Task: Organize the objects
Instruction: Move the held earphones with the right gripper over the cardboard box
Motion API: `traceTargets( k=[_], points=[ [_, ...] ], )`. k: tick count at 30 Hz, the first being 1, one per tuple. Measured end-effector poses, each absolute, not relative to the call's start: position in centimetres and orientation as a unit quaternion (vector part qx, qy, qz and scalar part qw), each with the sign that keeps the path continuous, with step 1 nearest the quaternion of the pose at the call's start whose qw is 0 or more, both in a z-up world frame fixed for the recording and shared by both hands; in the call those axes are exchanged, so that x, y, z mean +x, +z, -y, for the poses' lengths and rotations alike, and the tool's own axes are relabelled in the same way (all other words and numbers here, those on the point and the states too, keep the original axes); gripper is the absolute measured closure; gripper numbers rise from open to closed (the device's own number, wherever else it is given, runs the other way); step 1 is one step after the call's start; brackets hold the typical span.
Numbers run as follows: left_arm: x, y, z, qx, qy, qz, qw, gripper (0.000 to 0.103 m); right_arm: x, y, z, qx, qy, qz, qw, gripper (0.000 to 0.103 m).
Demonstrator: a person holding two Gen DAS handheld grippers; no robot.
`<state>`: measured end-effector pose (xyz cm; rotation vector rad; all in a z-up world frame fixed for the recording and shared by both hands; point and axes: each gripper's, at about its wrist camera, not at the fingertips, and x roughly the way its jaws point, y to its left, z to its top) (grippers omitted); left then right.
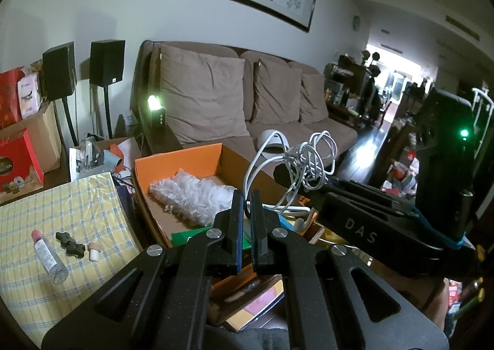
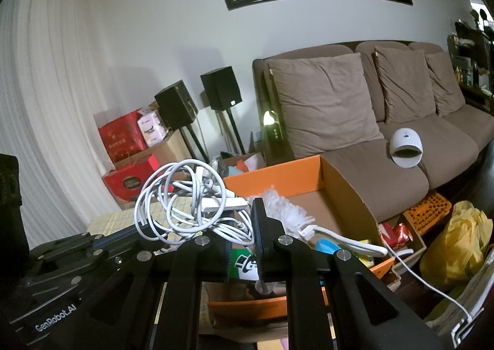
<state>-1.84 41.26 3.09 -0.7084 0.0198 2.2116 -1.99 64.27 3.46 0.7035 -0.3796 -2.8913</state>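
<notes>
A tangled bundle of white cable (image 1: pixel 311 158) (image 2: pixel 185 198) hangs in the air between both grippers. My right gripper (image 2: pixel 242 226) is shut on strands of it; from the left wrist it reaches in from the right (image 1: pixel 287 175). My left gripper (image 1: pixel 246 214) is shut on one loop that runs down between its pads, and it comes in from the lower left (image 2: pixel 145 229) in the right wrist view. Below and behind the cable stands an open orange cardboard box (image 1: pixel 179 161) (image 2: pixel 278 174) holding a white fluffy duster (image 1: pixel 191 192) (image 2: pixel 287 205).
A yellow checked cloth (image 1: pixel 77 205) at left carries a clear bottle with a pink cap (image 1: pixel 48 257), two black pieces (image 1: pixel 71 243) and a cork stopper (image 1: pixel 92 248). A brown sofa (image 2: pixel 355 158) with a white domed device (image 2: pixel 405 147) lies behind. A yellow bag (image 2: pixel 457 242) sits at right.
</notes>
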Motion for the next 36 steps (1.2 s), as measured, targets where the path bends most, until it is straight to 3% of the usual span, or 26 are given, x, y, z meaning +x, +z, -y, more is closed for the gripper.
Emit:
traceTargets(
  k=[36],
  points=[
    [-3.5,0.4,-42.4,-0.300,0.871,-0.008,0.388,0.098,-2.8,2.5,-64.0,0.255,-0.957,0.120,0.061,0.092]
  ],
)
